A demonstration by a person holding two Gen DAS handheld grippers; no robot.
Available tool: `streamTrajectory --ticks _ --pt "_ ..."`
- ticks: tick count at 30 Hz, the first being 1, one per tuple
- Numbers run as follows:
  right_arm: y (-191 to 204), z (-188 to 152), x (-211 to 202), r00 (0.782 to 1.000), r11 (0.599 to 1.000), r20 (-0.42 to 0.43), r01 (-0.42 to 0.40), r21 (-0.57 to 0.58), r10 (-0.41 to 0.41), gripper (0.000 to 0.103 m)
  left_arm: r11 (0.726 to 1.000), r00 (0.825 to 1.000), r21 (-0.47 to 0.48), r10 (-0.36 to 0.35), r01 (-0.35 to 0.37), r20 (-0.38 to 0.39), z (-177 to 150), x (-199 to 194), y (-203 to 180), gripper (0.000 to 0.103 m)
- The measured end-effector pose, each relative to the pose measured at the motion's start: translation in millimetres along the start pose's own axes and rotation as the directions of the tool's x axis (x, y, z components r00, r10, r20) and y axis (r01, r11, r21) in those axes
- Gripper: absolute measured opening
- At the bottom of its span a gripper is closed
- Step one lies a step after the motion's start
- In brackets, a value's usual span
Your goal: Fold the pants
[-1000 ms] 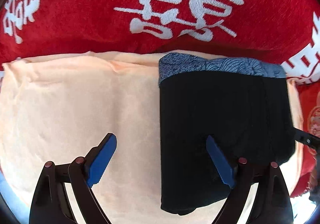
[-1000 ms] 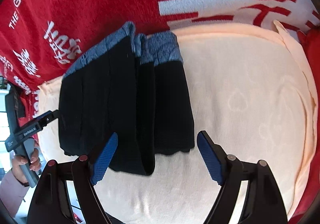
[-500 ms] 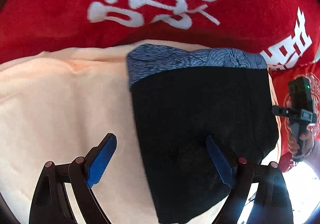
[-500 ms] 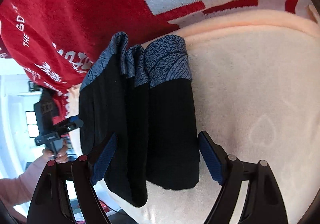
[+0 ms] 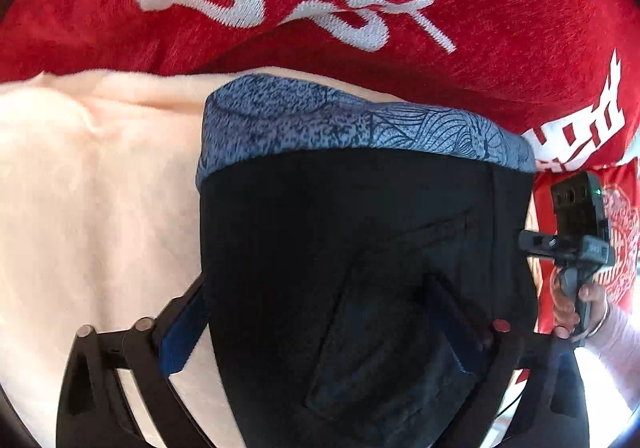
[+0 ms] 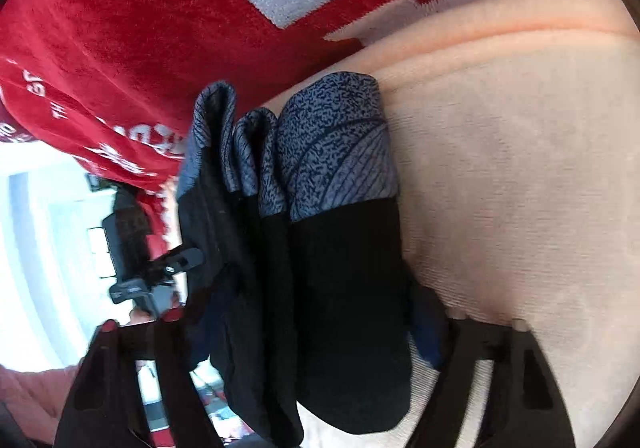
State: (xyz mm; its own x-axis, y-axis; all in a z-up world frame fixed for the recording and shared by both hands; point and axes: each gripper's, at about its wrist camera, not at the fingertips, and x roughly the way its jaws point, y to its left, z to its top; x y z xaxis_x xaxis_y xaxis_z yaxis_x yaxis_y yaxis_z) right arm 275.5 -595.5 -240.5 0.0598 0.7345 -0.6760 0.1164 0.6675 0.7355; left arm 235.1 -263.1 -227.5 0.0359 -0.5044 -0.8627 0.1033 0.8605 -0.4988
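While the folded black pants (image 5: 352,248) are lying mid-frame on the peach blanket (image 5: 92,207), the left tool (image 5: 320,332) is straddling them spread, the right tool (image 6: 308,332) is closing around their near end, so a firm pinch seems next.

Both views ride on hand-held grippers and look forward along the fingers, tilted steeply down and very near the cloth. The left wrist camera faces the folded black pants (image 5: 360,248) square-on, their blue patterned band at the far end, the peach blanket (image 5: 80,207) to its left. The right wrist camera sees the same pants (image 6: 320,268) edge-on from the other side (layers stacked like pages), the blanket (image 6: 520,167) to its right. Each view catches the other hand-held device at its margin; both share the red throw (image 5: 480,47) (image 6: 100,27) beyond.
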Motion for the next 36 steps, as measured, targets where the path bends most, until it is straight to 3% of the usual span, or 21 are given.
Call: streamTrajectory --ticks 4,7,12,18,28,33,36 --pt "10.4 -6.7 -5.5 1.0 1.0 0.019 -0.003 0.014 0.003 0.047 0.998 0.998 0.035 0.043 -0.044 0.041 -6.7 -14.0 -22.2 0.073" --pt "16.0 -12.6 -16.0 0.998 0.998 0.044 -0.05 0.045 0.048 0.04 0.997 0.997 0.051 0.054 -0.057 0.062 -11.5 -28.5 -35.3 0.062" --pt "31.2 -29.6 -29.4 0.993 0.994 0.05 -0.105 0.029 0.104 0.039 0.996 0.994 0.057 0.071 -0.076 0.078 -24.9 -51.5 -46.8 0.061" --pt "48.7 -64.1 -33.6 0.987 0.987 0.034 -0.158 0.013 0.157 0.039 0.994 0.992 0.05 0.095 -0.1 0.088 -64.9 -80.3 -54.3 0.061" --pt "60.6 -153.6 -15.6 0.979 0.975 0.071 -0.199 0.097 0.193 0.039 0.989 0.99 0.051 0.137 -0.139 0.04 -129.3 -97.0 -35.4 0.061" --pt "47.8 -180.6 6.0 0.99 0.979 0.053 -0.136 0.15 0.129 0.039 0.982 0.984 0.072 0.175 -0.177 0.026 -154.1 -80.6 -15.3 0.063" --pt "53.1 -182.3 17.0 0.998 0.991 0.049 -0.048 0.125 0.042 0.044 0.978 0.978 0.049 0.2 -0.202 0.057 -164.8 -75.4 0.3 0.078"
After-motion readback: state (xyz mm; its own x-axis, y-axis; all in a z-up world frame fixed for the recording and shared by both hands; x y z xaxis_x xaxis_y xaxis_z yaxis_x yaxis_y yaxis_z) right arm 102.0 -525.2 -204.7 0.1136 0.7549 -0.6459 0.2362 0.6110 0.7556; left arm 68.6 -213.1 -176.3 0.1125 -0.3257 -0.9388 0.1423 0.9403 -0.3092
